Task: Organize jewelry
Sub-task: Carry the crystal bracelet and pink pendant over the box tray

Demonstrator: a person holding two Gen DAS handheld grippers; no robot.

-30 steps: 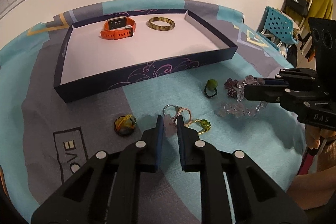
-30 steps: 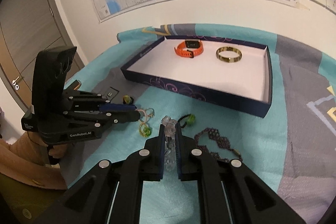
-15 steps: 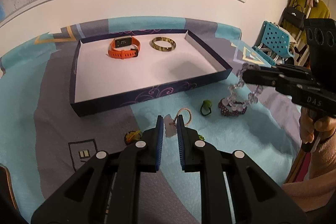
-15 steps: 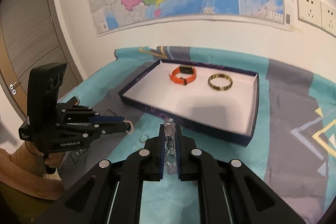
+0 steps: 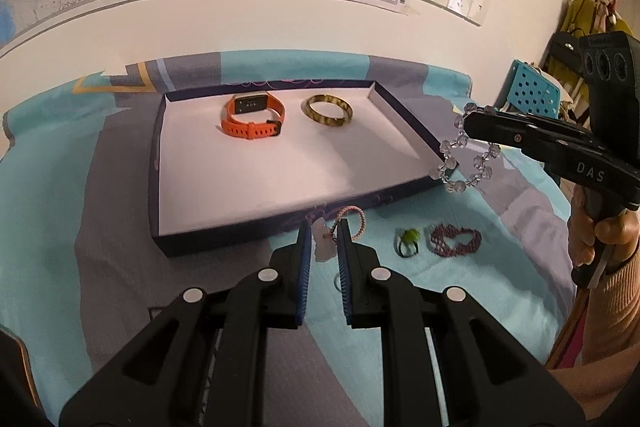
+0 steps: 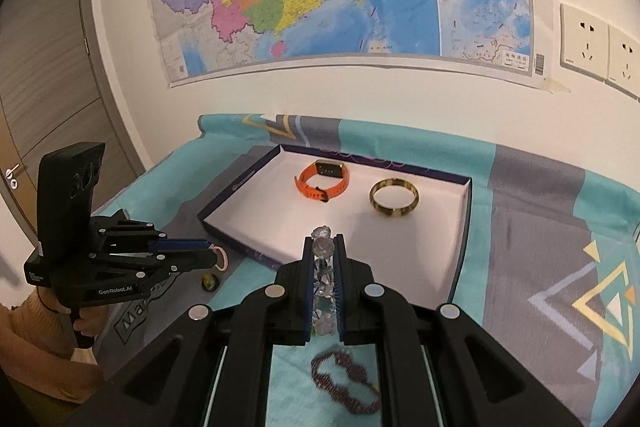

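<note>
Item 1: navy cardboard tray w/ white lining (image 5: 158, 163) on teal-and-grey patterned cloth (image 5: 60, 195), at 12 o'clock from both wrist cams. Contents: orange silicone smartwatch (image 5: 253, 115) at 11 o'clock inside tray; mottled gold-brown bangle (image 5: 327, 110) just beside it, at 1 o'clock.

Item 2: left gripper (image 5: 323, 247), fingers nearly closed, pinching a pale translucent pendant on a pink braided cord bracelet (image 5: 347, 223); held above cloth, near tray's front wall.

Item 3: right gripper (image 6: 323, 259), fingers closed tight on clear crystal bead bracelet (image 6: 323, 247). In left cam the loop dangles from the tips by tray's right front corner.

Item 4: loose on cloth, outside tray: green-stone ring w/ dark band (image 5: 409, 241), dark-red beaded chain bracelet (image 5: 456, 241) just beside it; small dark yellow-flecked bead ring (image 6: 210, 281) at 9 o'clock in right cam.
</note>
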